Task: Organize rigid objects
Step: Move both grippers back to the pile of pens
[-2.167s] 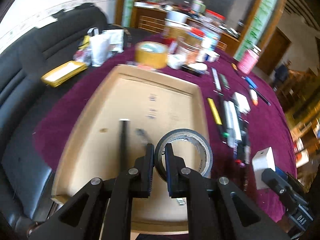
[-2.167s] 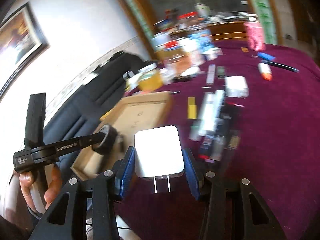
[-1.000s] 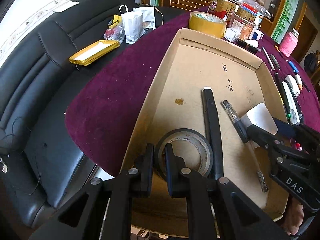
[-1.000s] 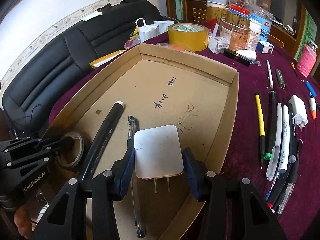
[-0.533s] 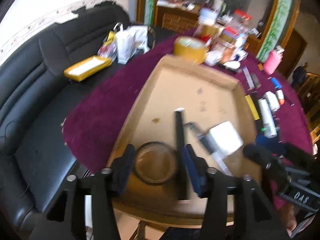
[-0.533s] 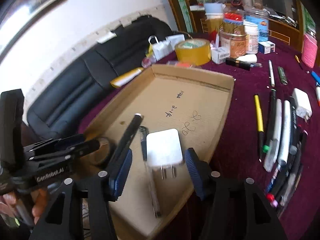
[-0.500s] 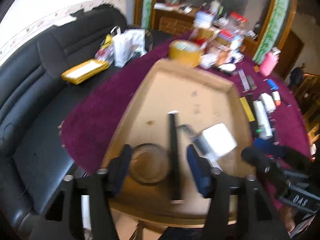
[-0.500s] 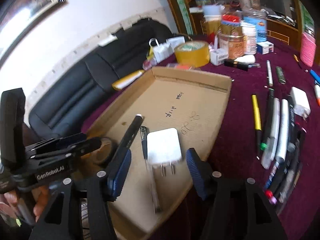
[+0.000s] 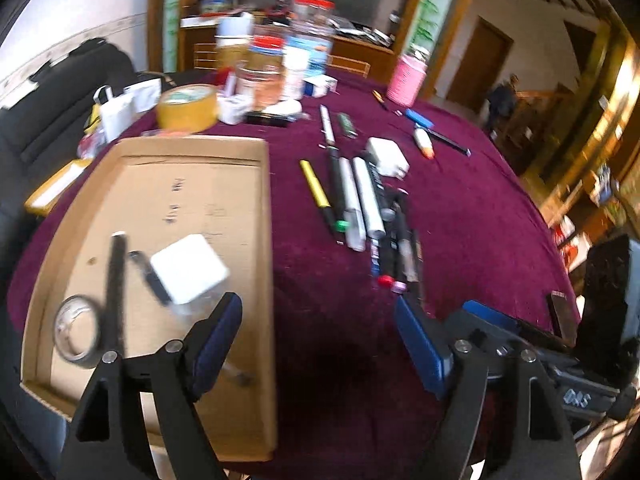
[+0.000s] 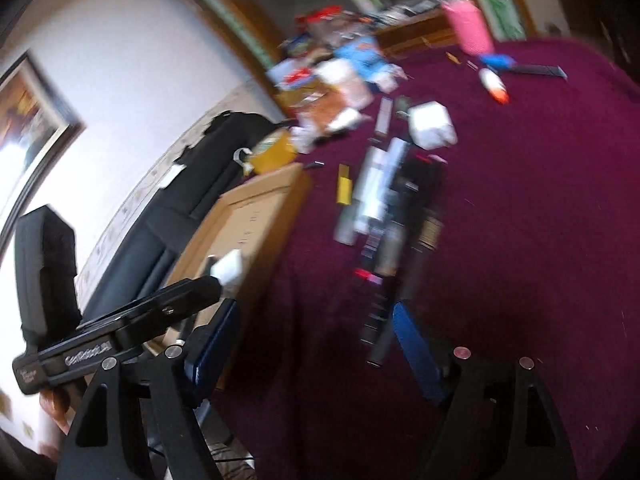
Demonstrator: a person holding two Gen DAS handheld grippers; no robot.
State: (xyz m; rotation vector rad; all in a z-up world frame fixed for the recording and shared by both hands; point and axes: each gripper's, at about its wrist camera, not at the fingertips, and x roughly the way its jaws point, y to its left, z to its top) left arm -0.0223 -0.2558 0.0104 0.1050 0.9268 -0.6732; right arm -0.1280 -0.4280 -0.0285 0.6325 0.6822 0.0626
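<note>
A flat cardboard tray [image 9: 264, 240] lies on the purple tablecloth at the left. In it lie a black tape roll [image 9: 78, 334], a black marker [image 9: 115, 292], a pen [image 9: 150, 278] and a white charger [image 9: 189, 273]. My left gripper [image 9: 320, 344] is open and empty, above the cloth just right of the tray. My right gripper [image 10: 314, 350] is open and empty, over the cloth near the tray's corner [image 10: 280, 216]. A row of pens and markers [image 9: 360, 204] lies right of the tray, and it shows blurred in the right wrist view [image 10: 384, 216].
A second white charger [image 9: 387, 157] lies beyond the pens. Yellow tape [image 9: 187, 107], jars and boxes [image 9: 276, 68] and a pink container [image 9: 408, 80] crowd the table's far side. A black sofa [image 10: 168, 216] stands left of the table.
Both grippers opened and let go: the tape roll and the white charger now lie in the tray. Both grippers then swung right, towards the row of pens.
</note>
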